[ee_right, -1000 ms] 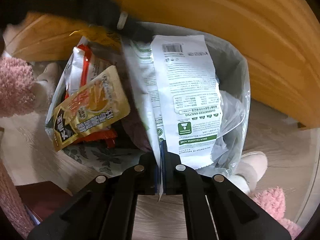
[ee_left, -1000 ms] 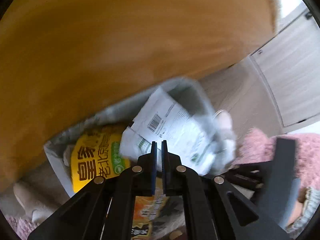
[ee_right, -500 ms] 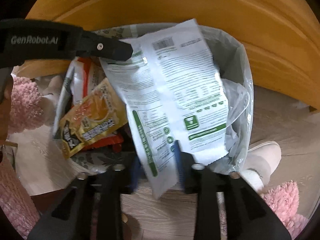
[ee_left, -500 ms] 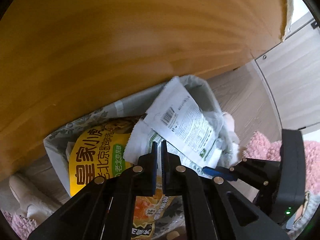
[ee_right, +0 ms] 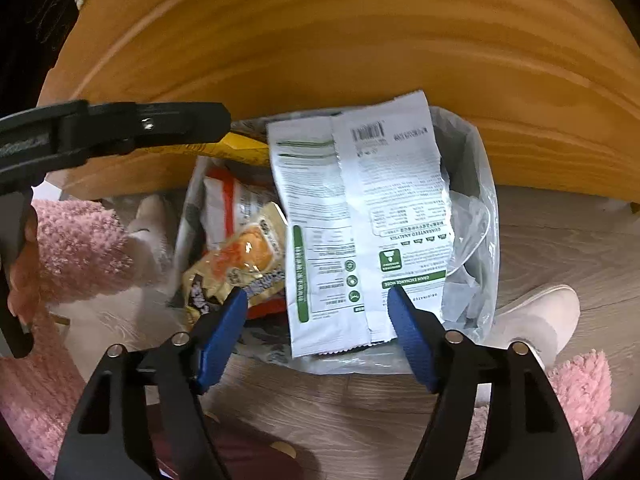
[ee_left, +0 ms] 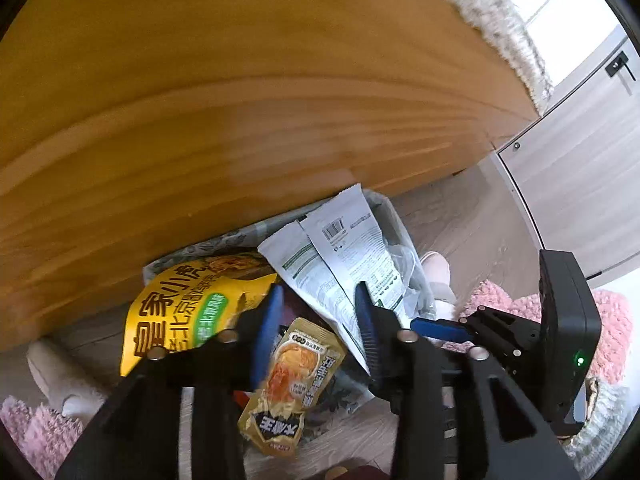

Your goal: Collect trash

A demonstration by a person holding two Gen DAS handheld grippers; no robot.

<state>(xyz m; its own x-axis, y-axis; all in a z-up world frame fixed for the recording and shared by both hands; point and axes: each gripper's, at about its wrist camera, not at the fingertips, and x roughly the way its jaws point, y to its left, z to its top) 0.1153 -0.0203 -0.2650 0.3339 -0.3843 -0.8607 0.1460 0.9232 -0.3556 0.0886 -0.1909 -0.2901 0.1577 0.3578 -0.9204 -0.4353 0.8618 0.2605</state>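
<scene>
The trash bin [ee_right: 476, 200] with its clear liner stands on the floor against the wooden panel [ee_right: 360, 40]; in it lie the white printed pouch [ee_right: 360, 216], leaning on the bin's far rim, a yellow snack bag [ee_left: 176, 312] and a small gold sachet [ee_left: 288, 384]. Your right gripper [ee_right: 316, 296] hangs above the bin, its jaws just spread wide and gripping nothing. Your left gripper [ee_left: 316, 300], also over the bin, has just parted its jaws partway, and they are empty.

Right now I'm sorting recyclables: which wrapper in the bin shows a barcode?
The white wrapper with green bands, standing tallest in the bin. Its barcode sits near the top edge. The yellow bag and gold sachet show none.
</scene>
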